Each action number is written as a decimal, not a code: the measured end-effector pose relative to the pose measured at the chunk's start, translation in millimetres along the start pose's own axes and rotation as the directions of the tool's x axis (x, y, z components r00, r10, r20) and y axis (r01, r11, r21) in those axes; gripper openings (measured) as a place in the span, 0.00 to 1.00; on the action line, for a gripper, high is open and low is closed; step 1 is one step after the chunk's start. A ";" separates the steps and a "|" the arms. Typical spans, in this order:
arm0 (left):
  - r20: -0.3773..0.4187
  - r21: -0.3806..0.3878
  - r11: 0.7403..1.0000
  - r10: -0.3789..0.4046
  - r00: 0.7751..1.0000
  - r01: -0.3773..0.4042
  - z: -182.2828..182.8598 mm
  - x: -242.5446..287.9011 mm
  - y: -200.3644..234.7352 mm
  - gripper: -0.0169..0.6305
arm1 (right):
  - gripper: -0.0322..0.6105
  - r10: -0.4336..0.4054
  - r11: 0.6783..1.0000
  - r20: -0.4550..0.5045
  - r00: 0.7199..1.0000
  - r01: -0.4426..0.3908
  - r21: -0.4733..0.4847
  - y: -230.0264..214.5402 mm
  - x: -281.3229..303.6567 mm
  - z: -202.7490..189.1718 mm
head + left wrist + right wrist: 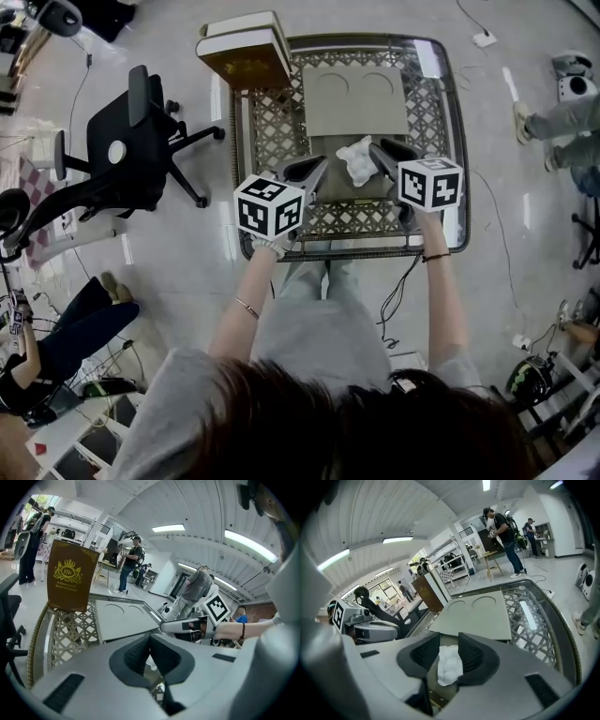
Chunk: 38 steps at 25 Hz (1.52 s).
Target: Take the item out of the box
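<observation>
- White crumpled item [356, 159] lies at the near end of the open gray box [354, 98], on the lattice glass table [272, 122].
- Right gripper [382, 152] straddles it, jaws partly apart, item between the pads, not clamped.
- Left gripper [317, 167] sits just left of the item, jaws closed together, empty.
- Brown case [246, 52] stands at the table's far left corner.
- Office chair [131, 141] is left of the table.

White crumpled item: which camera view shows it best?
The right gripper view: the white crumpled item is close and large, its lumpy surface clear between the jaws. The head view shows it small but whole in the grey box. The left gripper view shows only a sliver past its jaws.
</observation>
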State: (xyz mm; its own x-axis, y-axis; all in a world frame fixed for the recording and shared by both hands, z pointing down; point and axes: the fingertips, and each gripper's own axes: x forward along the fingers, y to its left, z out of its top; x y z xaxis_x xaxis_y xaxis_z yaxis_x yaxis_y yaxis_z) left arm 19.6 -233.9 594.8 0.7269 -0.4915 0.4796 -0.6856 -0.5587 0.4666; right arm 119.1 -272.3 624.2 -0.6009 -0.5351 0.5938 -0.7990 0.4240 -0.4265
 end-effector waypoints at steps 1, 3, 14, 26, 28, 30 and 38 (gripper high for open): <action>-0.004 -0.003 1.000 -0.001 1.000 0.001 -1.6 1.9 0.3 0.05 | 0.24 -0.006 1.000 -0.013 1.000 0.006 -0.006 -2.4 2.7 -3.0; -0.013 -0.009 1.000 -0.003 1.000 0.003 -5.5 5.5 0.6 0.05 | 0.25 -0.023 1.000 -0.053 0.998 0.022 -0.022 -7.8 8.4 -11.8; -0.045 -0.037 0.999 -0.009 0.999 0.007 -21.0 19.0 3.8 0.05 | 0.36 -0.062 0.998 -0.206 0.977 0.058 -0.024 -26.7 33.3 -39.6; -0.063 -0.071 0.997 -0.011 0.998 0.006 -32.5 21.6 8.8 0.05 | 0.37 -0.081 0.996 -0.339 0.937 0.062 -0.066 -27.7 56.9 -62.4; -0.065 -0.075 0.997 -0.013 0.998 0.008 -33.6 22.6 8.6 0.05 | 0.36 -0.087 0.996 -0.352 0.932 0.068 -0.065 -29.9 59.1 -64.1; -0.068 -0.077 0.997 -0.015 0.998 0.010 -35.1 23.2 8.7 0.05 | 0.33 -0.092 0.995 -0.361 0.928 0.075 -0.061 -31.6 60.1 -66.0; -0.069 -0.086 0.996 -0.014 0.998 0.008 -37.2 21.1 8.9 0.05 | 0.28 -0.097 0.995 -0.373 0.923 0.076 -0.070 -30.4 61.2 -68.4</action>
State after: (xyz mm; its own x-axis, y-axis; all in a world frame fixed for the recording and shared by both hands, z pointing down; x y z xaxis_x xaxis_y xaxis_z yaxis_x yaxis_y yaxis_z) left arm 27.4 -224.3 636.8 0.7318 -0.4364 0.5234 -0.6808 -0.5030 0.5325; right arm 108.2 -267.9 720.1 -0.4685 -0.2625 0.8436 -0.8388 0.4321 -0.3313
